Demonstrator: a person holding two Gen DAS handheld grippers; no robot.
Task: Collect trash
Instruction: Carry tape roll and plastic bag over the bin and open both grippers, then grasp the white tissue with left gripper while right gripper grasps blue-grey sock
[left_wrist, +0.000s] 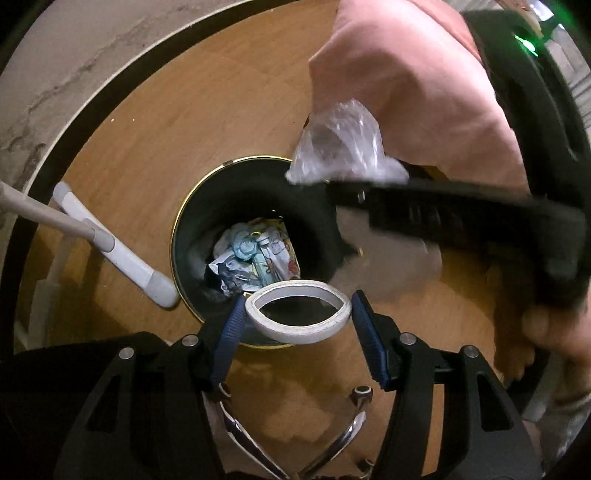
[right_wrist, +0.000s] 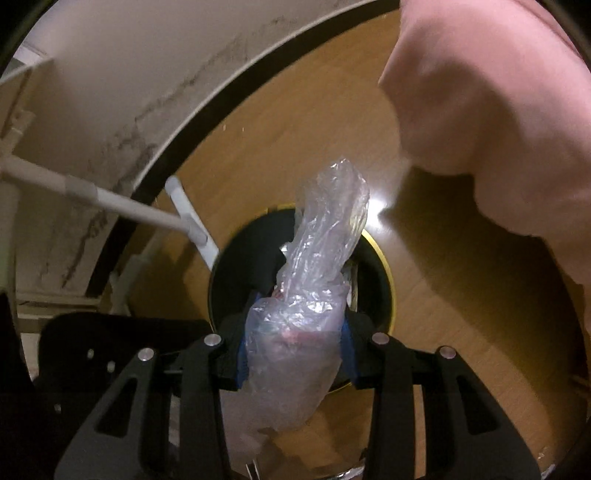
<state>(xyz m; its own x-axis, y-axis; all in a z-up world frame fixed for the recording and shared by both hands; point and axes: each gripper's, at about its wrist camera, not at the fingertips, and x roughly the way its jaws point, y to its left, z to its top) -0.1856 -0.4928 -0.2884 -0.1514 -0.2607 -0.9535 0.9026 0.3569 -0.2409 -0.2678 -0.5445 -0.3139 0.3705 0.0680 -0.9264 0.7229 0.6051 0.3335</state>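
In the left wrist view we saw a white mop head (left_wrist: 122, 254) lying on the wooden floor (left_wrist: 155, 122) at nine o'clock of the black trash bin (left_wrist: 207, 221), which already held crumpled wrappers (left_wrist: 255, 254). Our left gripper (left_wrist: 295, 314) held a white tape ring (left_wrist: 303, 312) between its blue pads (left_wrist: 231, 339) above the bin's six o'clock rim, the right pad seemingly just clear of it. At two o'clock, our right gripper (right_wrist: 295, 347) was clamped on a crumpled clear plastic bag (right_wrist: 314, 273) over the bin's mouth, beside a pink sleeve (left_wrist: 413, 85).
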